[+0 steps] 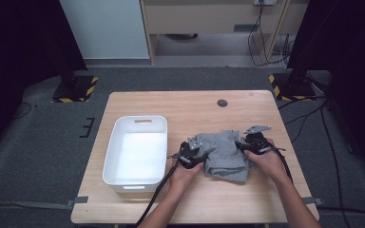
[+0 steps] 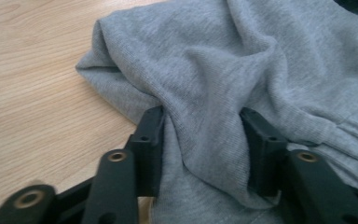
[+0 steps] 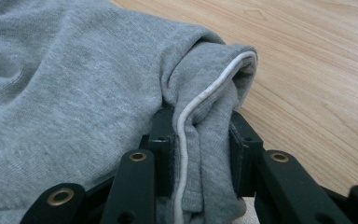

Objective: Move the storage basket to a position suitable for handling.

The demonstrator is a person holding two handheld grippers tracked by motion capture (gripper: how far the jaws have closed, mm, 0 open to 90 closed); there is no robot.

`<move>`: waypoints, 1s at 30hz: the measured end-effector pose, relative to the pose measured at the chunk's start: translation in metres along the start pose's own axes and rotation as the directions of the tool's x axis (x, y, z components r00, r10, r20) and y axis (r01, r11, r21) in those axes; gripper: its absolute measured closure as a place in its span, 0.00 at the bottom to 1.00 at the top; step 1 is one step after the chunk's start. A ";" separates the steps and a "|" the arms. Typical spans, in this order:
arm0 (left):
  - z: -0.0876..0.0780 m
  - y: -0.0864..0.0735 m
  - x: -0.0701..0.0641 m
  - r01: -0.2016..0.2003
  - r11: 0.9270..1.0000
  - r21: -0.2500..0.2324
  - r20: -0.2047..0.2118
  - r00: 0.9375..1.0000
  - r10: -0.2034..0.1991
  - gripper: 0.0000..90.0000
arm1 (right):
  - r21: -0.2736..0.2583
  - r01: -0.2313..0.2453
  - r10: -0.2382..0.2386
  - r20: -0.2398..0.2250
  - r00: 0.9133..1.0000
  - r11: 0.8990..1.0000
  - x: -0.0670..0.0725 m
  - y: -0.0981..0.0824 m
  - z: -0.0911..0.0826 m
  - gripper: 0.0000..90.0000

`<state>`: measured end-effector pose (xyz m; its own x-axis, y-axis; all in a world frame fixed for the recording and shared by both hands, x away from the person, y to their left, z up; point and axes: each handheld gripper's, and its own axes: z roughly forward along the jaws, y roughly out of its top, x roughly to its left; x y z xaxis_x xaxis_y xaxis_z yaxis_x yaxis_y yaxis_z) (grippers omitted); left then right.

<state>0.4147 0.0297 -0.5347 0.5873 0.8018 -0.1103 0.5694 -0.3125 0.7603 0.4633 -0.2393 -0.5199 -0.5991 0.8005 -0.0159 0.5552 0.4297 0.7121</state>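
Two grippers, left [image 1: 188, 153] and right [image 1: 250, 141], pinch your grey garment [image 1: 223, 153]; lift unevenly and a bunched fold slips free, missing the white bin [image 1: 135, 121]

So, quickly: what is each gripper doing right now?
Left gripper: closed on a fold of the grey garment.
Right gripper: closed on its bunched edge.

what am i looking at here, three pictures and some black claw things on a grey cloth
A person sits at a wooden table holding handheld tongs in each hand. The wide picture comes from a camera above. The two close-ups come from cameras riding on the tongs. On the table lie a crumpled grey garment and, beside it, a white plastic bin. The left tongs pinch a fold of the garment. The right tongs grip another fold, where a white cord runs along the cloth.
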 end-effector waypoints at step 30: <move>-0.011 0.017 -0.009 0.020 0.999 -0.044 0.063 0.998 -0.017 0.85 | -0.017 0.002 -0.001 0.048 0.999 1.000 -0.002 0.003 -0.012 0.83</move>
<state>0.4129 0.0227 -0.5142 0.6127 0.7732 -0.1636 0.5549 -0.2735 0.7857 0.4590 -0.2443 -0.5097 -0.5713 0.8192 -0.0506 0.5439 0.4241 0.7241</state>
